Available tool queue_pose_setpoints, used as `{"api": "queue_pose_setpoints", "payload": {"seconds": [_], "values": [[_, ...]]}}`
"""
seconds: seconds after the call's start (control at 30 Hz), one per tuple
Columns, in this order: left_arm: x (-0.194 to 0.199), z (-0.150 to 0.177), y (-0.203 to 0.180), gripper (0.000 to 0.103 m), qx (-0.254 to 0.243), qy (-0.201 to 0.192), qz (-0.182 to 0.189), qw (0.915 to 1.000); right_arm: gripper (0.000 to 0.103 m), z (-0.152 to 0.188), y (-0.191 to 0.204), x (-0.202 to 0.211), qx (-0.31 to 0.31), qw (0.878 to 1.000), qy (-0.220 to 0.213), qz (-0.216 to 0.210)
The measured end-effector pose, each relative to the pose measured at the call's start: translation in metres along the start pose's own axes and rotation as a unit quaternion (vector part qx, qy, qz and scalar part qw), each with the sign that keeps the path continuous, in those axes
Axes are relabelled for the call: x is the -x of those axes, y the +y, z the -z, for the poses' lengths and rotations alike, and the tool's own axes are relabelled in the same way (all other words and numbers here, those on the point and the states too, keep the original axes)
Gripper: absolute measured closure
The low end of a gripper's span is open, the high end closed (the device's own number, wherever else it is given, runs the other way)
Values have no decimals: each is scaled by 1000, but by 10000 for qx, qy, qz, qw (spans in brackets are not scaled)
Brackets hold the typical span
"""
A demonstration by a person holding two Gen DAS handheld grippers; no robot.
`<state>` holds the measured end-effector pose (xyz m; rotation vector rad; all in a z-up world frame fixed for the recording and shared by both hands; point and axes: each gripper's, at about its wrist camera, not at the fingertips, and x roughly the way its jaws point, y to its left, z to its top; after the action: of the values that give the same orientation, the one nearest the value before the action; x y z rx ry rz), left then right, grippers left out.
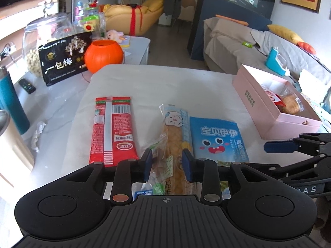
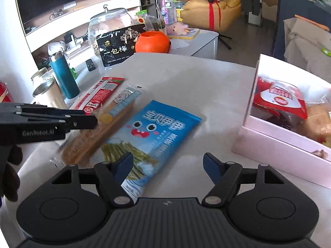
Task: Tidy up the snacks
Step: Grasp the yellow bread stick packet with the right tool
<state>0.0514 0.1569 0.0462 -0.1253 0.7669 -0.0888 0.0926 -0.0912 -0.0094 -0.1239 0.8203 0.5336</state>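
Observation:
Three snacks lie on the white table: a red sausage pack (image 1: 112,130) (image 2: 97,97), a long bread stick pack (image 1: 174,142) (image 2: 107,124) and a blue seaweed pack (image 1: 217,138) (image 2: 153,138). My left gripper (image 1: 167,163) (image 2: 91,122) is partly open, its pads on either side of the bread pack's near end; I cannot tell whether they touch it. My right gripper (image 2: 168,165) (image 1: 277,146) is open and empty, over the seaweed pack's near corner. A pink box (image 1: 266,111) (image 2: 275,142) at the right holds packaged snacks (image 2: 285,101).
An orange pumpkin bucket (image 1: 103,54) (image 2: 153,41), a black plum bag (image 1: 64,62) (image 2: 119,46), a glass jar (image 1: 45,33) and a teal bottle (image 2: 64,76) stand at the back left. A remote (image 1: 26,85) lies nearby. Sofas stand beyond.

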Motion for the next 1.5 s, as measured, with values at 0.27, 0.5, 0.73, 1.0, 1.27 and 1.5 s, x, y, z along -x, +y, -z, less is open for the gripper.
{"api": "queue_pose_setpoints", "payload": {"seconds": [0.27,0.5,0.73,1.0,1.27,1.5], "values": [[3,2,9,64,78,-67,-19,9999,16,-10,21,-32,-447,9978,467,-145],[6,5,18,64,207,-108,-35,9997,15,-14,40,-39,-334,9984,462,-39],[14,7,23,68,288,-202,-29,9994,14,-18,41,-37,-249,9990,363,108],[19,16,40,67,411,-183,-177,9988,14,-40,48,-18,-243,9994,-236,118],[21,24,55,67,566,-119,-318,9978,36,-63,74,-60,9,9998,128,-140],[20,29,57,67,616,-97,-260,9977,54,-51,89,-65,411,9975,448,-366]]}}
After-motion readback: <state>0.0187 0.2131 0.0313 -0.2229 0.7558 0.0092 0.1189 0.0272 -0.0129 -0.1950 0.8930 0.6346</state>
